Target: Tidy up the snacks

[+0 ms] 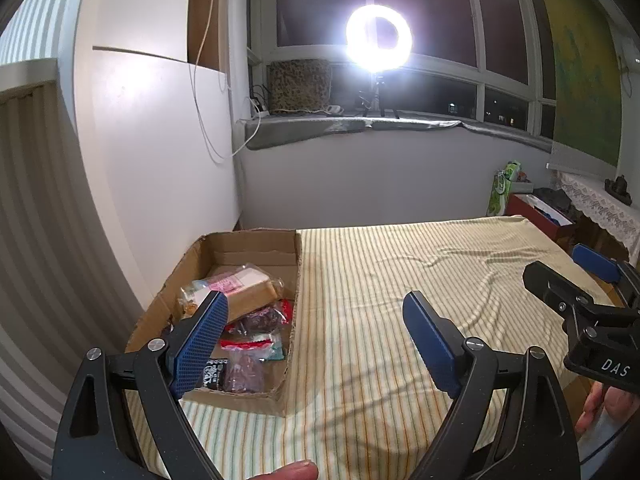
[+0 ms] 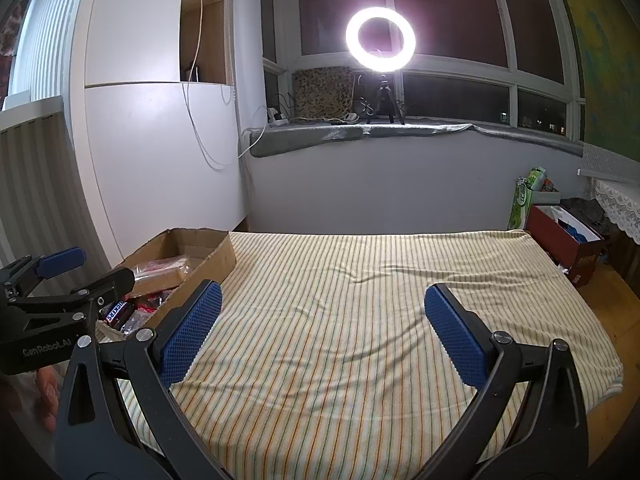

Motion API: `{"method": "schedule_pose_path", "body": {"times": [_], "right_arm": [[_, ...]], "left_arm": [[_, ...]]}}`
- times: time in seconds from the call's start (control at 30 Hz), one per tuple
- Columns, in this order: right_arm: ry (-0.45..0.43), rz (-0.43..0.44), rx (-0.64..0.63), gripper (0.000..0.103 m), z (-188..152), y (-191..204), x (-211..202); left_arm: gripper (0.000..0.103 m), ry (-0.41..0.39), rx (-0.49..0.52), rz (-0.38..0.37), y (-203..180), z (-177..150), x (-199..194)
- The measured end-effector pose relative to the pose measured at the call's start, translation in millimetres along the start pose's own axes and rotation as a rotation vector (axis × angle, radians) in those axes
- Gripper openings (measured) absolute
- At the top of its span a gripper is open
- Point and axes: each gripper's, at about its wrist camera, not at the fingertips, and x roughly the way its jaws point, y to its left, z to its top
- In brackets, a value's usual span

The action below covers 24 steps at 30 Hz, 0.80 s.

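Observation:
A shallow cardboard box (image 1: 298, 264) sits at the left edge of the striped cloth (image 1: 400, 280), against the white cabinet. It holds several snack packs: a clear bag with a tan cake (image 1: 248, 294), dark red-sealed packets (image 1: 260, 318) and a Snickers bar (image 2: 118, 311). My left gripper (image 1: 316, 340) is open and empty, hovering over the cloth just right of the box. My right gripper (image 2: 324, 332) is open and empty over the bare cloth. The box also shows in the right wrist view (image 2: 224, 256), left of the right gripper.
A white cabinet (image 1: 160, 140) rises left of the box. A ring light (image 1: 378, 34) on a tripod stands on the windowsill. A red box (image 2: 560, 236) and a green pack (image 2: 526, 196) stand past the cloth's far right corner.

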Motion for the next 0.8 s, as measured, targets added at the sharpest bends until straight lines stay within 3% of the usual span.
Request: {"method": "schedule_pose_path", "body": {"times": [0.8], "right_arm": [[0.025, 0.002, -0.016, 0.103, -7.1, 3.3, 0.7]], "left_arm": [[0.089, -0.023, 0.009, 0.024, 5.1, -2.7, -3.3]]}}
